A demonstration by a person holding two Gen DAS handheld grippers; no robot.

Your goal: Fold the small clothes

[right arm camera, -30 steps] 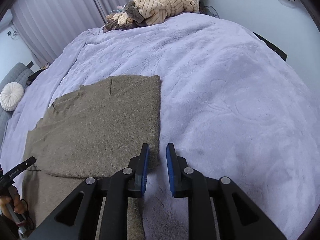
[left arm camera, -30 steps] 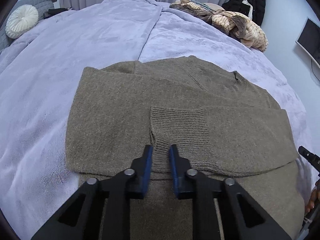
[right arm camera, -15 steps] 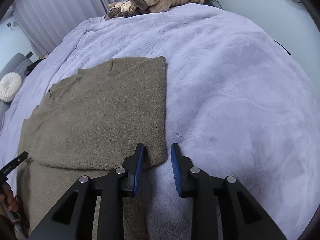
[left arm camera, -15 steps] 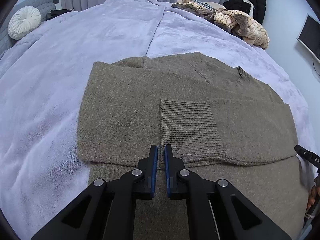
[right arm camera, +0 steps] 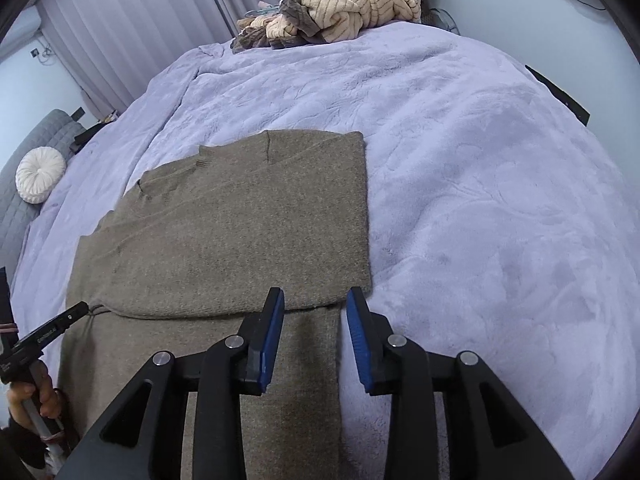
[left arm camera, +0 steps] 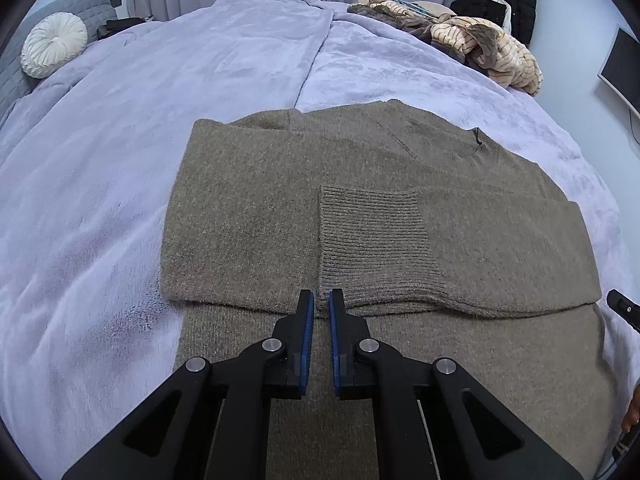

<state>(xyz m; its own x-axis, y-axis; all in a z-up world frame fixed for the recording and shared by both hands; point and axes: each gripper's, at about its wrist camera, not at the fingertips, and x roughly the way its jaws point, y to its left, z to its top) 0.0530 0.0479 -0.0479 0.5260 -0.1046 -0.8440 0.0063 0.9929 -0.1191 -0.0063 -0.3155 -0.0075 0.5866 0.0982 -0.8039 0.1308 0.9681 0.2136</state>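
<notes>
A brown knit sweater point(left arm camera: 280, 208) lies flat on the lilac blanket, both sleeves folded across its chest. The ribbed cuff point(left arm camera: 372, 236) of one sleeve lies in the middle. My left gripper point(left arm camera: 322, 300) is nearly shut, its tips just above the near corner of that cuff, with nothing visibly pinched. In the right wrist view the sweater point(right arm camera: 240, 232) shows with its right folded edge. My right gripper point(right arm camera: 315, 300) is open and empty, its jaws straddling the near right corner of the folded sleeve.
The lilac blanket point(left arm camera: 100, 184) covers a large bed. A pile of beige and brown clothes point(left arm camera: 472, 40) lies at the far edge, also in the right wrist view point(right arm camera: 340, 8). A round white cushion point(left arm camera: 54, 50) sits far left. The left gripper's handle point(right arm camera: 44, 336) shows at left.
My left gripper closed from open to nearly shut and moved over the cuff's near corner. My right gripper opened wider and moved left over the sleeve's near right corner.
</notes>
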